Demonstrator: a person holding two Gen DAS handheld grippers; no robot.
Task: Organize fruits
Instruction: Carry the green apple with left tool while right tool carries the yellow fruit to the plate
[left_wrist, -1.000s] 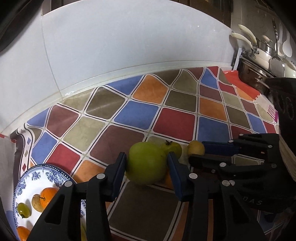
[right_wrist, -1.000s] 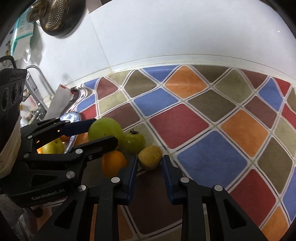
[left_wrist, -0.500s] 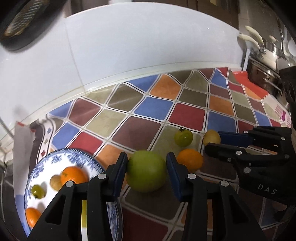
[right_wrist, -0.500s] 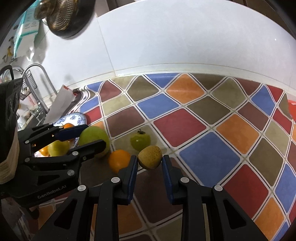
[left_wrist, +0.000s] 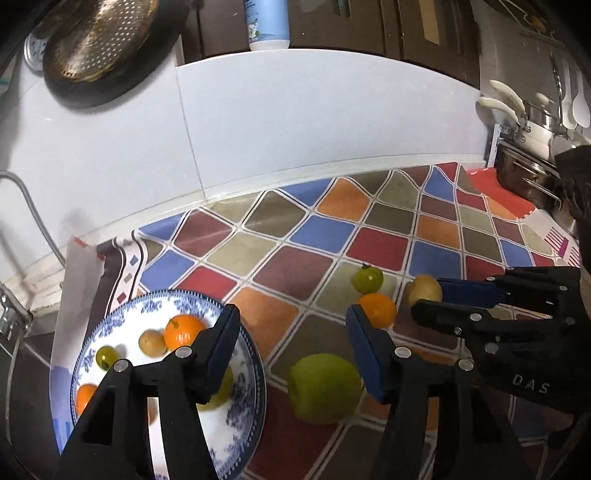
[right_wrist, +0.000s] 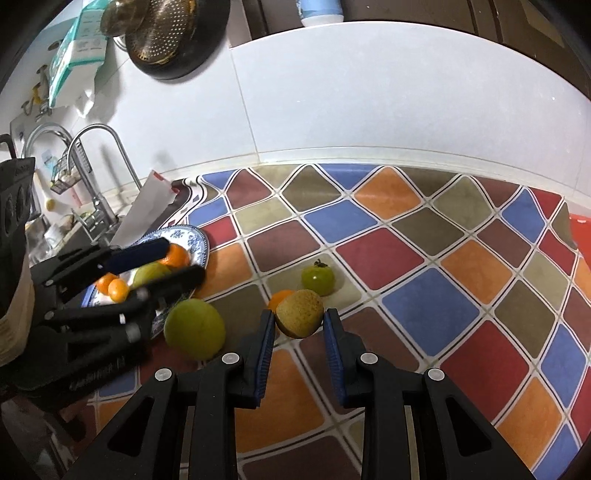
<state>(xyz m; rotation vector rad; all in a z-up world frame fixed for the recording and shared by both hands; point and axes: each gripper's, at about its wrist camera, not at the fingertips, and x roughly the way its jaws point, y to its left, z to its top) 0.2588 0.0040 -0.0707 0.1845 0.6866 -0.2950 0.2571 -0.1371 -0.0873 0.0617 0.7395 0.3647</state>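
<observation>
A big green fruit (left_wrist: 325, 387) lies on the checkered cloth just right of the blue-and-white plate (left_wrist: 173, 295). My left gripper (left_wrist: 291, 317) hangs above it. Its jaws are opening, and the pads stand wide and clear of the fruit. The plate holds oranges and small fruits. My right gripper (right_wrist: 299, 321) is shut on a yellow-brown fruit (right_wrist: 300, 313), held a little above the cloth. An orange (right_wrist: 279, 297) and a small green fruit (right_wrist: 318, 279) rest on the cloth just beyond it. The left gripper (right_wrist: 181, 258) hovers over the plate's edge (right_wrist: 192, 236).
A white tiled wall runs behind the counter. Steel pots (left_wrist: 524, 181) stand at the right end of the counter, and a colander (left_wrist: 96, 40) hangs at the upper left. A tap (right_wrist: 92, 162) and sink lie left of the plate. The cloth (right_wrist: 424, 306) stretches to the right.
The left gripper carried the big green fruit leftward toward the plate, then spread its jaws; the fruit now lies free on the cloth. The right gripper has lifted the yellow-brown fruit.
</observation>
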